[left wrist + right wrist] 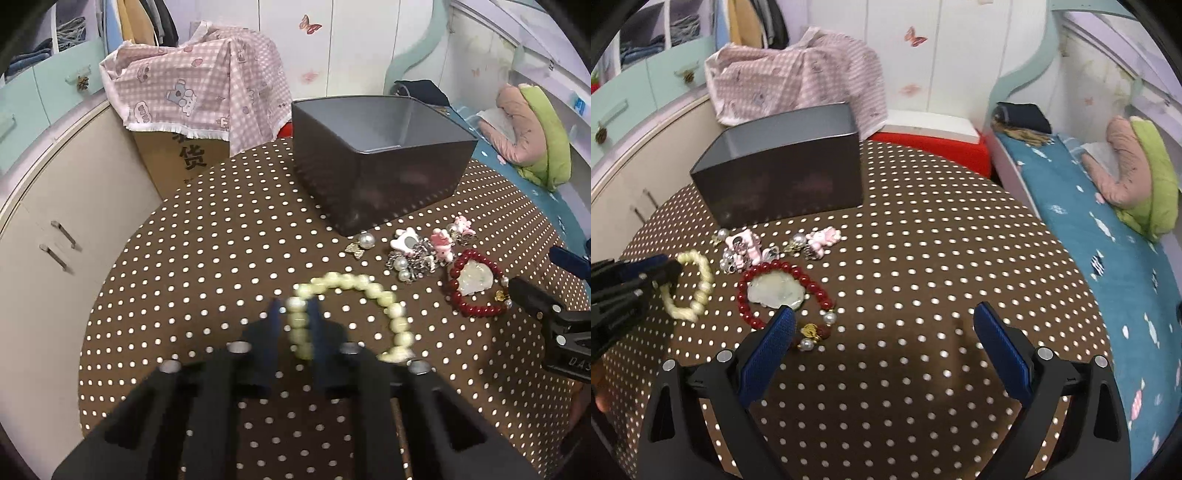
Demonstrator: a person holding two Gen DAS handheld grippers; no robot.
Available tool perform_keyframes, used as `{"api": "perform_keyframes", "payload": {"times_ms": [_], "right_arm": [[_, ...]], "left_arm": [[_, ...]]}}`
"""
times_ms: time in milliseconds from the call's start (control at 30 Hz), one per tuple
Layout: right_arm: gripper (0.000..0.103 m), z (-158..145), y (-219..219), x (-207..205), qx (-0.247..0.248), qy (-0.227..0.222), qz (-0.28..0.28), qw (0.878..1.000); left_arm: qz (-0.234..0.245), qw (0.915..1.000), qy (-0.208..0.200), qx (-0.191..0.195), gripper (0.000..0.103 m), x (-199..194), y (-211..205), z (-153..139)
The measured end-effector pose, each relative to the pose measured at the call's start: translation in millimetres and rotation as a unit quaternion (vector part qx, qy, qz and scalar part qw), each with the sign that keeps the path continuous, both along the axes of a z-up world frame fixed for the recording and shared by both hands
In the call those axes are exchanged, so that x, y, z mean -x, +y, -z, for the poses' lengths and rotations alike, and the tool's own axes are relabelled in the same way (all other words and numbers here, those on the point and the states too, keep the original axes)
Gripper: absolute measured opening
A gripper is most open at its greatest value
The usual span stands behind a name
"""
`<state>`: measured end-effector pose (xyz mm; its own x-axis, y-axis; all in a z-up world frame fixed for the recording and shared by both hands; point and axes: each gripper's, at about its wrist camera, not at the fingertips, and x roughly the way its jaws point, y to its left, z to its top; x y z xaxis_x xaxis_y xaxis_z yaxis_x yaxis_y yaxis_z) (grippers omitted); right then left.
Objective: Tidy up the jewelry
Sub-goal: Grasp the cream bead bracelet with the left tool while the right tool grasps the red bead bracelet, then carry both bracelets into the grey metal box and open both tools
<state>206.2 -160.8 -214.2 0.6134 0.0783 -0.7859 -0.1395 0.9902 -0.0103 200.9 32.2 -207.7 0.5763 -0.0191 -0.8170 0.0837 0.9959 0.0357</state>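
L gripper (294, 314) clamps blurred pale bead bracelet (369, 295); R gripper (882, 319) open.

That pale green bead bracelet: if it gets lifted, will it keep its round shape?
Probably not: the pale green bead bracelet looks like separate strung beads, so it should sag from the left hand-held gripper pinching one side. Smooth round beads may slip or roll.
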Motion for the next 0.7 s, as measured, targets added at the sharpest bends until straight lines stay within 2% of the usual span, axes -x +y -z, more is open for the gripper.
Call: {"api": "perform_keyframes", "payload": {"times_ms": [67, 100, 133, 200, 300, 333, 400, 433, 467, 567, 700], "right_arm": [[0.08, 1.9, 4.4, -3.2, 0.002, 0.004, -0.01, 1.0], [0.059, 4.4, 6.3, -6.1, 0.003, 0.013, -0.015, 1.0], [0.053, 6.1, 7.4, -8.1, 0.004, 0.018, -0.019, 1.0], [0.052, 6.0, 9.1, -12.2, -0.002, 0.022, -0.024, 0.999], [0.044, 6.2, 12.8, -14.1, -0.008, 0.03, -0.039, 0.999], [0.036, 6.1, 14.0, -15.3, -0.014, 0.035, -0.047, 0.998], [0.027, 5.6, 16.4, -15.9, -0.021, 0.043, -0.063, 0.997], [0.017, 5.4, 17.0, -17.2, -0.026, 0.047, -0.071, 0.996], [0.012, 5.5, 18.7, -17.6, -0.036, 0.053, -0.079, 0.995], [0.009, 5.0, 21.9, -15.7, -0.048, 0.056, -0.083, 0.994], [0.008, -3.2, 19.1, -7.0, -0.068, 0.047, -0.079, 0.993]], "left_arm": [[0.007, 0.9999, 0.001, 0.011, 0.008, 0.3, 3.8, -0.1], [0.006, 0.9998, 0.004, 0.02, 0.008, 1.0, 6.3, -0.6], [0.006, 0.9997, 0.003, 0.023, 0.008, 1.5, 8.5, -1.2], [0.008, 0.9997, -0.003, 0.025, 0.008, 6.4, 10.9, -4.1], [0.02, 0.999, -0.012, 0.037, 0.007, 11.9, 11.6, -11.8], [0.025, 0.9986, -0.016, 0.044, 0.007, 13.4, 11.5, -15.6], [0.035, 0.9975, -0.021, 0.057, 0.007, 15.2, 10.8, -22.0], [0.039, 0.997, -0.023, 0.062, 0.007, 17.0, 9.5, -24.4], [0.043, 0.9965, -0.026, 0.067, 0.007, 18.0, 9.6, -27.4], [0.051, 0.9951, -0.031, 0.079, 0.007, 19.9, 9.7, -35.3], [0.07, 0.9904, -0.035, 0.114, 0.007, 25.8, 9.7, -47.3]]}}
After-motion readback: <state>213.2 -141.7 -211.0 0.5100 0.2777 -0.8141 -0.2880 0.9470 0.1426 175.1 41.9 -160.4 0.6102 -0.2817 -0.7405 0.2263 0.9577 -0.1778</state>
